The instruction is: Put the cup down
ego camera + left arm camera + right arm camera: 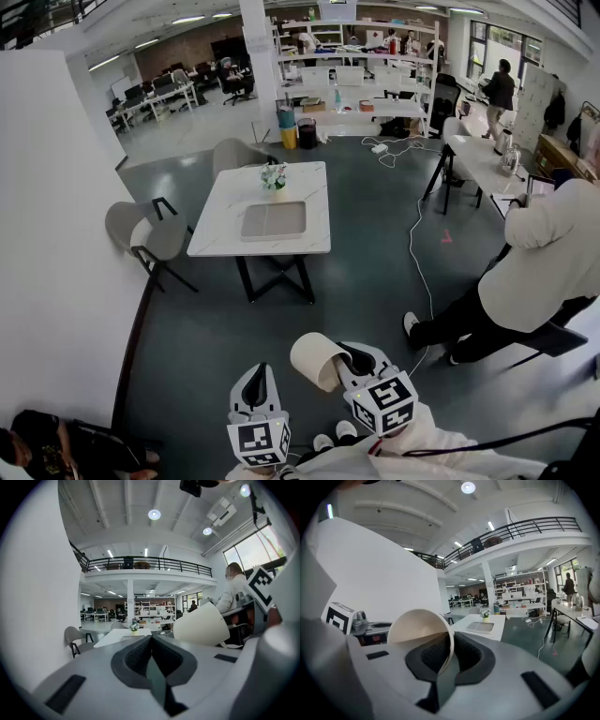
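Carry the paper cup (314,361), pinched by the right hand-held gripper (349,362), to the tabletop (223,223) at twelve o'clock. Set upright, then release.

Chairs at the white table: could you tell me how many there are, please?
2: the left chair stands by the left edge of the table, and the far chair is at its far left corner. Others may be hidden.

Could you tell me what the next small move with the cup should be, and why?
Probably carry the cup forward toward the white table: the right gripper has its jaws pinched on the rim, the cup hangs tilted over floor, and the table stands well ahead.
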A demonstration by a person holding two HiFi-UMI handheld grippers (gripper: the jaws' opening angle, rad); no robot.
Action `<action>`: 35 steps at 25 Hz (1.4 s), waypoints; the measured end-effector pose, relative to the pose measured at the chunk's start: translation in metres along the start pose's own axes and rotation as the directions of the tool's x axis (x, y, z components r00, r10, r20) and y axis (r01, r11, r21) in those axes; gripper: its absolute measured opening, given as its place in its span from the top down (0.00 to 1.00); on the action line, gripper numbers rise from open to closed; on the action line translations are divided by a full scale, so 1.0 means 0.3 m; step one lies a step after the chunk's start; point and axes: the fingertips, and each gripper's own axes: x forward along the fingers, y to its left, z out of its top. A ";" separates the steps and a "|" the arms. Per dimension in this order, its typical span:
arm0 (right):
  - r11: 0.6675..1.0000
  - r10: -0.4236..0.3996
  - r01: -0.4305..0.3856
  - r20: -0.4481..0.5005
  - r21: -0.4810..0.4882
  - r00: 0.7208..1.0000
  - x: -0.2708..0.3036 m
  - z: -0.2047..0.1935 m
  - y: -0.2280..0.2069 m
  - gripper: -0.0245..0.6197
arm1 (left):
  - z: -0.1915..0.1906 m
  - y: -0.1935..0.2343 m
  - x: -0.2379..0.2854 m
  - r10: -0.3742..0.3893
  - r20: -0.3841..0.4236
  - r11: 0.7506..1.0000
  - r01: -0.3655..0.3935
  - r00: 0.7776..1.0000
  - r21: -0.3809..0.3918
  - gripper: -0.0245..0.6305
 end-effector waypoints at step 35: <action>0.999 0.034 -0.034 0.033 0.003 0.999 0.043 0.049 -0.246 0.91 | 0.062 -0.103 0.210 0.029 0.014 1.000 -0.029 0.999 0.012 0.95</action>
